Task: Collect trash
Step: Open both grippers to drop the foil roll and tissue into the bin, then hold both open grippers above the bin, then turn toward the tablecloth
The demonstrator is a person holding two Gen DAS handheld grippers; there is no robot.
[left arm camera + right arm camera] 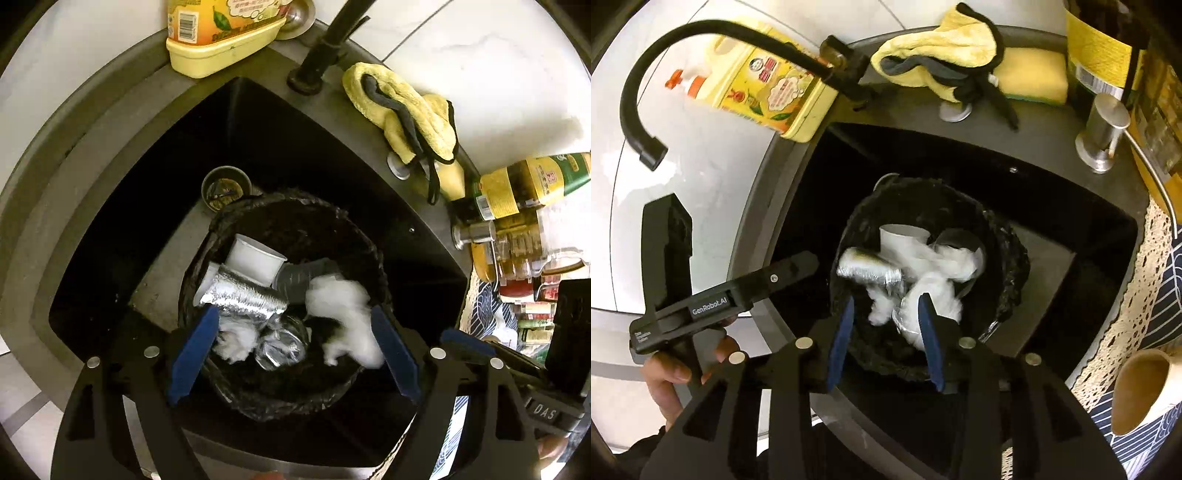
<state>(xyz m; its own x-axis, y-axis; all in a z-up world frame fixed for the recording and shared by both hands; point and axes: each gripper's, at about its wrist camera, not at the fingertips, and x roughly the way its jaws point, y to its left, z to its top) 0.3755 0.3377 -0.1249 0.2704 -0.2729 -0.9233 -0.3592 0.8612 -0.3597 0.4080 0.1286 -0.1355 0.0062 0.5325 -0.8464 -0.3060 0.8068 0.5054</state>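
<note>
Black plastic lines the small round trash bin standing in the dark sink basin, and inside it a crumpled silver foil roll lies on its side, its long axis slanting from upper left to lower right in the left wrist view, beside a tipped white paper cup and white tissue wads. Above the bin, the left gripper hangs with blue pads spread wide and empty. Partly parted, the right gripper clamps nothing, tissue showing loose between its pads.
</note>
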